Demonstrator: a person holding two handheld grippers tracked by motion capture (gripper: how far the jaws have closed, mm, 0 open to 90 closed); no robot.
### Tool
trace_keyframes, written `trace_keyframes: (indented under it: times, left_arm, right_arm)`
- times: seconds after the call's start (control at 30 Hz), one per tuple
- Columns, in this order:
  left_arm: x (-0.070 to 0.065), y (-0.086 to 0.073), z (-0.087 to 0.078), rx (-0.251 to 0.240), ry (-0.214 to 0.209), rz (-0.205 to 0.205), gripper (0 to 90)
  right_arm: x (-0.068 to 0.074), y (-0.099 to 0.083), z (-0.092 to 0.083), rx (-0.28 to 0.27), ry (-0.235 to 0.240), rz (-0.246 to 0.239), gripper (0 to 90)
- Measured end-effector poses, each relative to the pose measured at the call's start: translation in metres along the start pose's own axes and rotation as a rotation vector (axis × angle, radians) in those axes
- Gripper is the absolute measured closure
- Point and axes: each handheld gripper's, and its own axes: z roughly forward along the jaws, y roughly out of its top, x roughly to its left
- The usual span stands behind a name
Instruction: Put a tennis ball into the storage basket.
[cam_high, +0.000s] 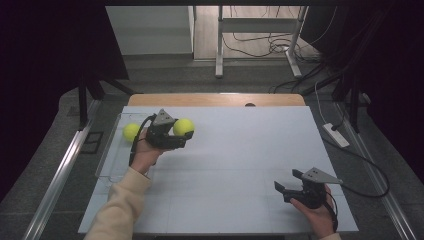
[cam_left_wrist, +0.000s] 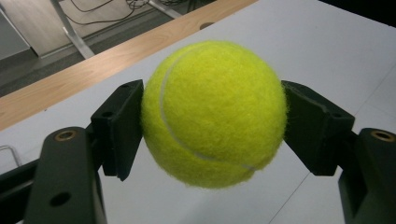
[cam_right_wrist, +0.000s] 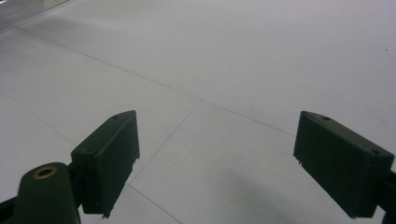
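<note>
My left gripper (cam_high: 186, 131) is shut on a yellow tennis ball (cam_high: 183, 127) and holds it above the white table, near the table's far left. In the left gripper view both black jaws press the sides of the tennis ball (cam_left_wrist: 214, 113). A second tennis ball (cam_high: 131, 131) lies in a clear tray (cam_high: 111, 165) at the table's left edge, just behind the left hand. My right gripper (cam_high: 288, 181) hovers low over the table's near right part. Its jaws stand wide apart with only bare table between them, as the right gripper (cam_right_wrist: 217, 154) view shows.
The white table top (cam_high: 235, 160) has a wooden strip (cam_high: 215, 99) along its far edge. Cables and a metal stand's legs (cam_high: 257, 45) lie on the floor beyond the table. A white power strip (cam_high: 336, 135) lies on the floor at the right.
</note>
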Motion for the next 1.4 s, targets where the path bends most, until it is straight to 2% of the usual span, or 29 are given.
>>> trace_keyframes:
  times: [0.4,1.03,1.4]
  left_arm:
    - [0.009,-0.007,-0.009,0.001,0.022,-0.013,27.0]
    - [0.025,-0.018,-0.024,-0.015,0.061,-0.058,27.0]
    - [0.037,-0.027,-0.038,-0.011,0.097,-0.078,26.9]
  right_arm:
    - [0.001,0.0,0.001,0.002,-0.002,-0.004,14.4]
    - [0.001,0.001,0.001,0.001,0.001,-0.007,14.4]
    - [0.002,0.001,0.002,0.005,0.001,-0.009,14.4]
